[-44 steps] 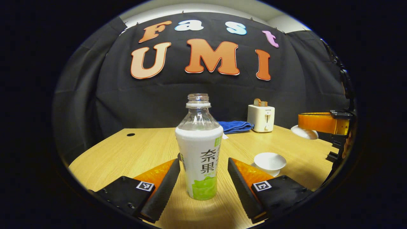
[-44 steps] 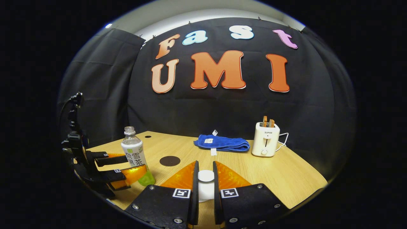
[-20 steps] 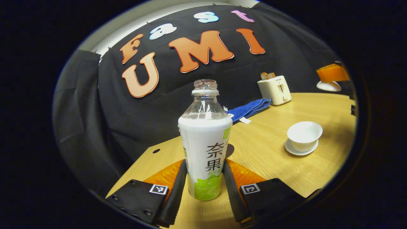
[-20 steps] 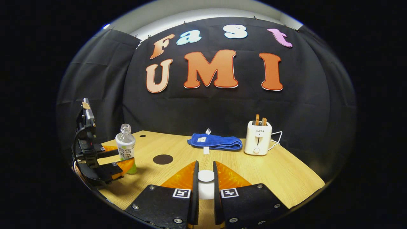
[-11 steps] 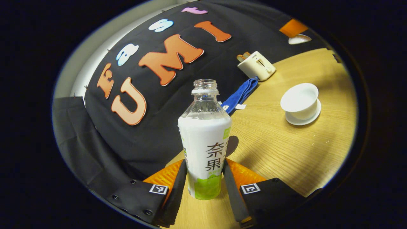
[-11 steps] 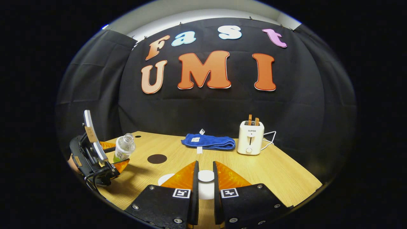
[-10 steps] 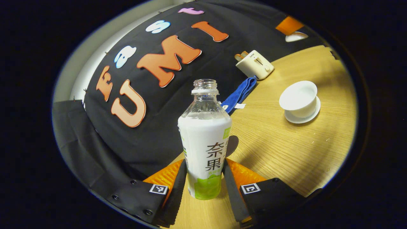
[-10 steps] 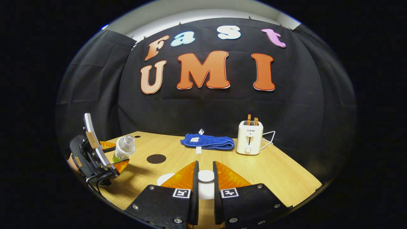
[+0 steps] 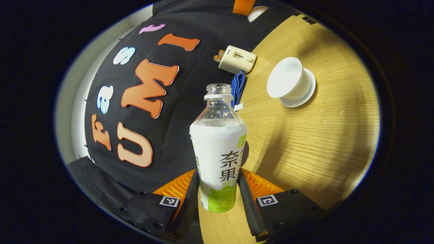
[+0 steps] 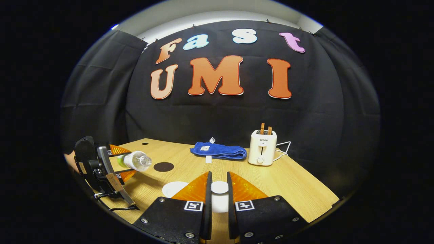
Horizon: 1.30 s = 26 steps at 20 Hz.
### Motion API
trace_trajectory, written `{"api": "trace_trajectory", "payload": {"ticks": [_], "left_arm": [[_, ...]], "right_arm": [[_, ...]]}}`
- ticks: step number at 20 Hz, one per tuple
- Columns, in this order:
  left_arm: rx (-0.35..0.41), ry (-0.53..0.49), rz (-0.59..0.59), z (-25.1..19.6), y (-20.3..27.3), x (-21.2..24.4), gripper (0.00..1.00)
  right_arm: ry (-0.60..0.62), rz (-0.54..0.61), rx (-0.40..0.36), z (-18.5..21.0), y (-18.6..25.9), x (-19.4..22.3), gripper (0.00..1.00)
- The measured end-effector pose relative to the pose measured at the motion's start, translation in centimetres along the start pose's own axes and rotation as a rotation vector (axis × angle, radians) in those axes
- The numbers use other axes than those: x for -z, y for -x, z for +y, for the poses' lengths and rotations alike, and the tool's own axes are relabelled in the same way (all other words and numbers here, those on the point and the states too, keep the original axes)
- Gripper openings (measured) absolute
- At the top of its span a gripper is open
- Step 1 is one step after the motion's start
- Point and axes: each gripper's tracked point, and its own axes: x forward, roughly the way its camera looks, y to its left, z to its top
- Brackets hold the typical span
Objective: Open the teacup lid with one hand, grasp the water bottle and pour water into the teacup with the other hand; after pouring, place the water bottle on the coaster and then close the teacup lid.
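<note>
In the left gripper view, the left gripper (image 9: 218, 189) had its fingers (image 9: 247, 203) pressed on either side of the lower body of the water bottle (image 9: 218, 149), low on the label, a hold that left the open neck free for pouring. The bottle stood at frame centre, while the bench (image 9: 305, 149) ran up the right side of the frame, which suggests the gripper was rolled well over to tip the mouth toward the cup. The teacup (image 9: 288, 81), open and sitting on its saucer (image 9: 303, 96), lay at the upper right, well apart from the bottle's mouth; I judged the pour had not begun, since no water showed between them.

In the right gripper view, the right gripper (image 10: 217, 200) had its fingers (image 10: 207, 196) drawn narrow on a small white round piece at lower centre, probably the knob of the teacup lid (image 10: 219, 187), though little of it showed. Holding the lid up and aside kept the cup open for the other hand. At the lower left of that frame the left gripper (image 10: 123, 164) carried the bottle (image 10: 135, 161) lying nearly level, neck pointing right. The dark round coaster (image 10: 163, 166) lay on the bench (image 10: 288, 183) just right of the neck, bare, where the bottle was meant to go afterward. A white rim (image 10: 173, 188), likely the cup, showed beside the left finger.
</note>
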Motion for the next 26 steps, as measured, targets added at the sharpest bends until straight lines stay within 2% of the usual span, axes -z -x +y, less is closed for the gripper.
{"api": "trace_trajectory", "payload": {"ticks": [3,4,5,6,7,9,14,15,16,21,22,24,25,26], "left_arm": [[-0.001,-0.116,-0.018,0.4,-0.1,-0.6,0.66],[-0.001,-0.152,-0.026,0.5,-0.2,-0.9,0.69],[-0.003,-0.195,-0.035,0.7,-0.4,-1.1,0.66],[-0.008,-0.229,-0.04,0.9,-0.5,-1.5,0.69],[-0.009,-0.257,-0.046,1.1,-0.9,-1.6,0.66],[-0.007,-0.305,-0.054,1.3,-0.3,-1.4,0.69],[-0.003,-0.402,-0.062,2.1,-0.6,-1.8,0.69],[-0.005,-0.418,-0.064,2.2,-0.7,-1.8,0.71],[-0.005,-0.435,-0.067,2.3,-0.7,-1.8,0.67],[-0.002,-0.515,-0.083,2.5,-1.3,-2.9,0.69],[-0.003,-0.534,-0.09,2.6,-1.7,-3.2,0.66],[-0.006,-0.562,-0.094,2.8,-1.4,-3.3,0.71],[-0.004,-0.571,-0.101,2.8,-1.3,-3.4,0.67],[-0.005,-0.587,-0.106,2.9,-1.3,-3.7,0.67]], "right_arm": [[-0.006,0.002,-0.006,-0.1,0.1,0.3,0.2],[-0.006,0.002,-0.007,-0.1,0.2,0.5,0.2],[-0.004,0.003,-0.004,-0.2,0.3,0.6,0.2],[-0.007,-0.001,-0.001,-0.3,0.5,0.6,0.2],[-0.008,-0.001,-0.008,0.0,0.6,0.7,0.2],[-0.002,-0.005,-0.012,0.1,0.9,0.8,0.2],[-0.017,-0.01,0.002,-0.8,1.1,0.9,0.2],[-0.018,-0.011,0.009,-1.2,1.2,0.8,0.2],[-0.023,-0.01,0.016,-1.5,1.2,1.0,0.2],[-0.04,-0.006,0.029,-2.4,1.3,1.3,0.2],[-0.042,-0.009,0.032,-2.5,1.4,1.3,0.2],[-0.044,-0.011,0.035,-2.6,1.3,1.3,0.2],[-0.044,-0.012,0.035,-2.7,1.5,1.2,0.2],[-0.042,-0.012,0.034,-2.8,1.5,1.2,0.2]]}}
